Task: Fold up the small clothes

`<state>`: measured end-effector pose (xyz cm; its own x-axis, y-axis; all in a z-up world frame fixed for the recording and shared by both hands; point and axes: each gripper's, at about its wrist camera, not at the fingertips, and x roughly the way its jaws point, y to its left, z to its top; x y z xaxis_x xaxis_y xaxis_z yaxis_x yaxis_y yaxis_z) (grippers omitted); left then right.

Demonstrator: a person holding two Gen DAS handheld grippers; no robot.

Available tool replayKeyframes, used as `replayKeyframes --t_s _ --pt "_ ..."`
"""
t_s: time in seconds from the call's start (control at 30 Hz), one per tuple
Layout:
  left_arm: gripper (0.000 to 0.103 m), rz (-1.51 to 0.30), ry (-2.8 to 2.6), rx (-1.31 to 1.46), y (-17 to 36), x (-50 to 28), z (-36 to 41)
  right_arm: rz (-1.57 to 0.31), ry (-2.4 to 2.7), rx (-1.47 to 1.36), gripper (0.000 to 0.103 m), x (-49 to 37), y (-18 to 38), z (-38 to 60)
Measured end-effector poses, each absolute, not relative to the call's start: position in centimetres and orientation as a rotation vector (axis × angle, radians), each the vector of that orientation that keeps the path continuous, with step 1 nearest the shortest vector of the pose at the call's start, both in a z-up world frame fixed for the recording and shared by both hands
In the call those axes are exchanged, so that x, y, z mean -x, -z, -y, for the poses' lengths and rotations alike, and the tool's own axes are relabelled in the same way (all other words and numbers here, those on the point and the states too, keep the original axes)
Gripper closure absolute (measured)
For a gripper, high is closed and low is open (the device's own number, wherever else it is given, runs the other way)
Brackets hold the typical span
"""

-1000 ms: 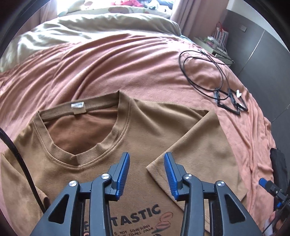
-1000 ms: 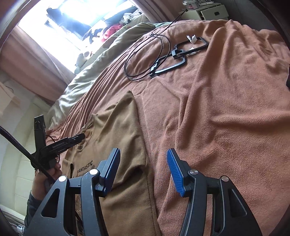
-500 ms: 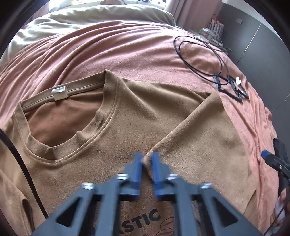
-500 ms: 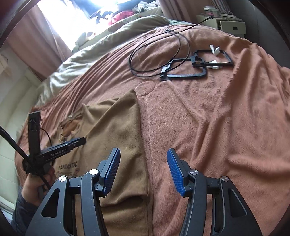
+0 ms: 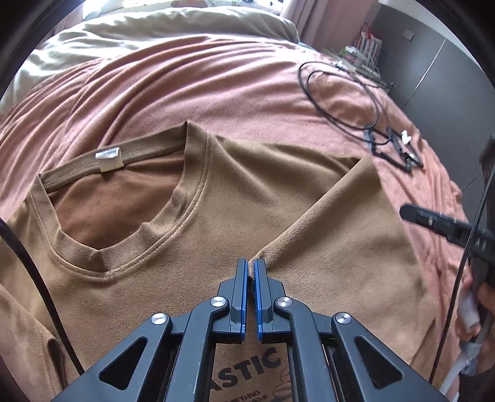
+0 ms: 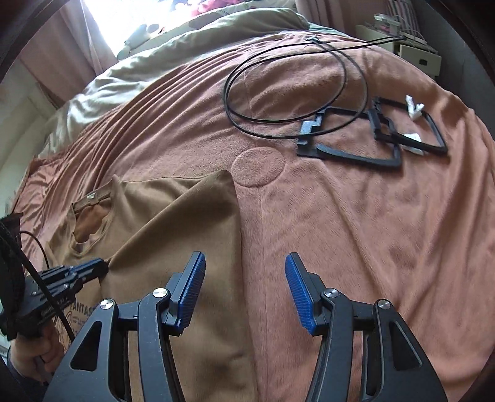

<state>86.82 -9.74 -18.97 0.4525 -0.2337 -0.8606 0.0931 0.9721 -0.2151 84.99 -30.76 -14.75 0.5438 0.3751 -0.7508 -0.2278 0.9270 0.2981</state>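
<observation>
A brown T-shirt (image 5: pixel 260 185) with a printed chest lies face up on the pink bedspread, its right side folded inward over the front. My left gripper (image 5: pixel 250 261) is shut on the inner corner of that folded flap, just below the collar (image 5: pixel 148 244). In the right wrist view the same shirt (image 6: pixel 185 222) lies at the left, and my left gripper (image 6: pixel 100 265) pinches the flap's tip there. My right gripper (image 6: pixel 244 269) hangs open above the shirt's folded right edge and the bedspread, with nothing between its fingers.
The pink bedspread (image 6: pixel 355 232) stretches to the right of the shirt. A looped black cable (image 6: pixel 294 89) and black plastic frames (image 6: pixel 377 136) with white clips lie at its far right. A beige duvet (image 5: pixel 173 27) is piled at the head. Dark cabinets (image 5: pixel 448 68) stand right of the bed.
My left gripper came down and shut on the corner of the folded flap. My right gripper swung across the bedspread, and the cable and frames now sit nearer in its view.
</observation>
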Motion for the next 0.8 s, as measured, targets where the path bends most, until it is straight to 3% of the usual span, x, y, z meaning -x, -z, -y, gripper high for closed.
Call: replayKeyframes --t_s 0.57,0.8 --pt "0.099 -1.081 0.216 0.179 19.9 -86.9 9.0 -0.955 -0.275 -0.063 0.057 -92.8 16.1 27.0" --pt "0.096 -1.06 0.19 0.088 19.5 -86.5 10.1 -0.955 -0.266 -0.075 0.057 -91.9 14.8 27.4"
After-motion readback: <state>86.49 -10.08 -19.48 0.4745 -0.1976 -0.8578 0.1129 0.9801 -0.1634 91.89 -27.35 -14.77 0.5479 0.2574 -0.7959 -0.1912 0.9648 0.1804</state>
